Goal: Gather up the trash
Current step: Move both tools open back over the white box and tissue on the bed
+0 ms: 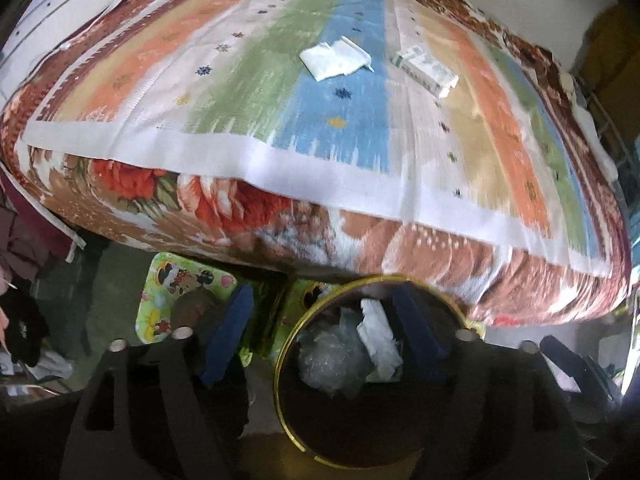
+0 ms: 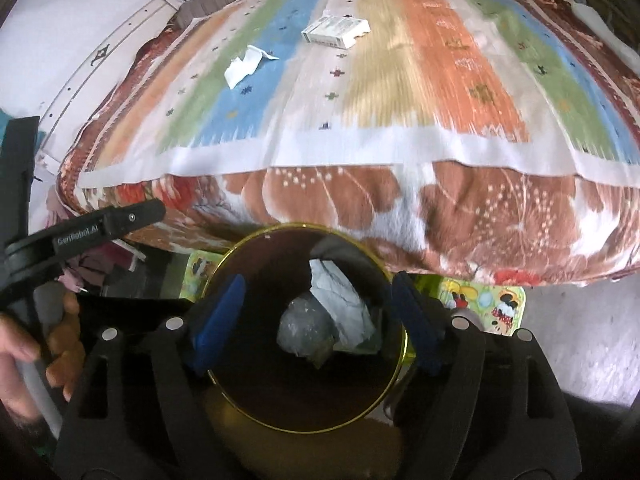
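Note:
A brown bin with a gold rim (image 1: pixel 280 364) (image 2: pixel 236 248) stands on the floor below the bed edge. Crumpled white paper (image 1: pixel 378 336) (image 2: pixel 340 300) and a clear plastic wad (image 1: pixel 332 360) (image 2: pixel 304 332) lie inside it. A white torn paper (image 1: pixel 334 58) (image 2: pixel 246 65) and a small white carton (image 1: pixel 428 68) (image 2: pixel 336 31) lie on the striped bedspread (image 1: pixel 240 80) (image 2: pixel 400 92). My left gripper (image 1: pixel 324 340) is open and empty, over the bin's left rim. My right gripper (image 2: pixel 316 320) is open and empty above the bin mouth.
A green cartoon-print mat (image 1: pixel 180 288) (image 2: pixel 484 304) lies on the floor under the bin. Dark clothes (image 1: pixel 24 320) sit at the left. The left gripper's body and the hand holding it (image 2: pixel 24 344) show at the left in the right wrist view.

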`<state>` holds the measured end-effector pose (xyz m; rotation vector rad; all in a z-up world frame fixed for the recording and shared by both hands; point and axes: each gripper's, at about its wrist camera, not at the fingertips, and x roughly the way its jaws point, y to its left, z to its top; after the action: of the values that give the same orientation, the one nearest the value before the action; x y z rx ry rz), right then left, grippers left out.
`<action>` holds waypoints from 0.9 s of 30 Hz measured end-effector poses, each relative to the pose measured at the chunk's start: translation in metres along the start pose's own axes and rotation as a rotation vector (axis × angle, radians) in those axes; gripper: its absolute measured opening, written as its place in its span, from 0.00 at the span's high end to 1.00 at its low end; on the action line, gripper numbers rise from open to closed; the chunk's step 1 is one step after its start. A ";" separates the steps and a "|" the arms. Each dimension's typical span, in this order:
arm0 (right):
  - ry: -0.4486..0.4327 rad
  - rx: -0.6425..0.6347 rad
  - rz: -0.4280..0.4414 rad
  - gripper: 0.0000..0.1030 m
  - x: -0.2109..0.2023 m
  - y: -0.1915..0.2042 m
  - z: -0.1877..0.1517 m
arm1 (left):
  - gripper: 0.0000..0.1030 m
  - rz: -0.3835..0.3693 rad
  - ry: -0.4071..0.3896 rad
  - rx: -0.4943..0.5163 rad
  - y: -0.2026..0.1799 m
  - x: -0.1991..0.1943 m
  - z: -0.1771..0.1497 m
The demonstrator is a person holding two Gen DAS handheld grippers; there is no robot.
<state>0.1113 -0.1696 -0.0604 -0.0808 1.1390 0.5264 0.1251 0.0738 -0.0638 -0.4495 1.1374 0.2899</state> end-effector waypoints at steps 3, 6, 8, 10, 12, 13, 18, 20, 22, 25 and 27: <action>-0.040 -0.013 -0.007 0.18 -0.011 -0.004 0.018 | 0.20 0.010 -0.005 0.017 0.000 0.003 0.011; -0.053 -0.044 0.011 0.11 -0.017 -0.003 0.032 | 0.09 0.037 -0.026 0.007 0.002 0.002 0.023; -0.050 -0.046 0.022 0.10 -0.017 -0.006 0.042 | 0.07 0.021 -0.032 -0.017 0.005 0.002 0.035; -0.053 -0.035 0.011 0.08 -0.018 -0.014 0.054 | 0.06 0.022 -0.034 -0.012 0.004 0.003 0.045; -0.062 -0.022 0.013 0.08 -0.018 -0.020 0.067 | 0.06 0.030 -0.058 0.001 0.002 0.001 0.055; -0.068 -0.019 0.016 0.08 -0.018 -0.021 0.073 | 0.06 0.037 -0.084 -0.010 0.004 -0.002 0.062; -0.103 -0.060 0.003 0.08 -0.014 -0.015 0.098 | 0.06 0.050 -0.118 -0.135 0.020 0.003 0.093; -0.119 -0.087 -0.004 0.08 -0.011 -0.011 0.107 | 0.06 0.039 -0.112 -0.123 0.018 0.007 0.103; -0.137 -0.123 -0.026 0.08 -0.006 -0.006 0.119 | 0.06 0.038 -0.122 -0.111 0.015 0.011 0.114; -0.156 -0.150 -0.035 0.08 0.001 -0.003 0.133 | 0.06 0.002 -0.130 -0.108 0.011 0.017 0.125; -0.165 -0.161 -0.034 0.08 0.007 -0.003 0.143 | 0.06 -0.019 -0.130 -0.109 0.009 0.024 0.135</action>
<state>0.2353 -0.1237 -0.0061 -0.1924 0.9315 0.5827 0.2393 0.1465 -0.0409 -0.5294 0.9935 0.3607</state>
